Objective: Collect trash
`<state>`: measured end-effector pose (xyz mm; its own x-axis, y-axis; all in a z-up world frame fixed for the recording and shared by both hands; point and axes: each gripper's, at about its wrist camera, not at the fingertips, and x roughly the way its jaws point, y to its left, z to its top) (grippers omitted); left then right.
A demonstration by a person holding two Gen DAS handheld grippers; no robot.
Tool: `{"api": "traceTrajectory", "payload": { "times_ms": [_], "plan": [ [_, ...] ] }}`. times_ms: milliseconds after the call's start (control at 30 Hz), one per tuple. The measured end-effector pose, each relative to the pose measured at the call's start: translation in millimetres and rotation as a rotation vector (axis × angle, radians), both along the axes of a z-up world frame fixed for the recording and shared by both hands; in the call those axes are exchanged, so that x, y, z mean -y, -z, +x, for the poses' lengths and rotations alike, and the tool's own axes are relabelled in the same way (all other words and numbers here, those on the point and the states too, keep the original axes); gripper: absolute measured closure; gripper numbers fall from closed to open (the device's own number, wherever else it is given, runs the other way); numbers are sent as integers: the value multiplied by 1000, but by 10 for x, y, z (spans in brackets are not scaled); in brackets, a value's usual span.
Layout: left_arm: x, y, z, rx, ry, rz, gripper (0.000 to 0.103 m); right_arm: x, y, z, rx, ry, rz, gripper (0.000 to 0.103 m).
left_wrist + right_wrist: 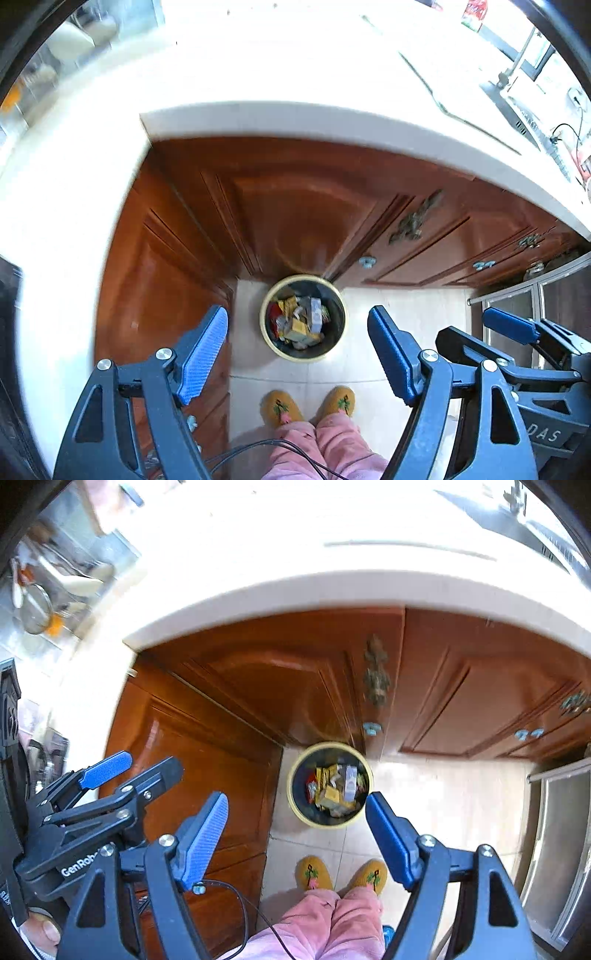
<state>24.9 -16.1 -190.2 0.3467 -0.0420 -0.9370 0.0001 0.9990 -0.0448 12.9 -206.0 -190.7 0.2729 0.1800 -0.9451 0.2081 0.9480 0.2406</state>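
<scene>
The round bin [303, 318], full of wrappers, sits on the floor tiles [406, 314] against the wooden cabinets [295, 206]. Left gripper [297, 354] and right gripper [297, 834] both gape wide, holding nothing; judging from this, seek the next scrap along the white countertop [295, 122], keeping clear of its edge

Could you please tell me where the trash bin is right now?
The trash bin stands on the tiled floor in the corner of the wooden cabinets, ahead of the person's yellow slippers, below both open grippers.
</scene>
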Motion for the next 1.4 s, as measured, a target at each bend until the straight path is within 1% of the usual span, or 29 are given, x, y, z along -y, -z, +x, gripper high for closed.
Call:
{"api": "traceTrajectory", "payload": {
  "times_ms": [167, 267, 433, 533, 767, 867, 1000, 1100, 1267, 1400],
  "plan": [
    [-30, -539, -47, 76, 13, 9, 26, -14, -466, 7, 60, 3, -1, 25],
    [-54, -799, -51, 110, 12, 13, 26, -35, -738, 26, 105, 8, -12, 25],
    [-41, -1148, -62, 163, 12, 21, 26, -101, -1119, 53, 179, 8, -49, 25],
    [-49, -1372, -63, 201, 9, 27, 26, -116, -1330, 60, 208, 14, -83, 25],
    [-6, -1864, -67, 288, 11, 66, 26, -105, -1768, 51, 274, 45, -104, 25],
    [21, -2059, -51, 327, 16, 71, 26, -78, -1977, 60, 321, 63, -117, 25],
    [60, -2291, -13, 365, 19, 75, 26, -52, -2160, 93, 369, 79, -132, 25],
    [90, -2410, 7, 398, 15, 82, 26, -32, -2265, 129, 398, 84, -149, 25],
    [118, -2537, 61, 422, 12, 90, 26, -10, -2390, 175, 428, 99, -168, 25],
    [112, -2601, 67, 428, 3, 98, 26, -37, -2482, 178, 449, 90, -186, 25]
  ]
}}
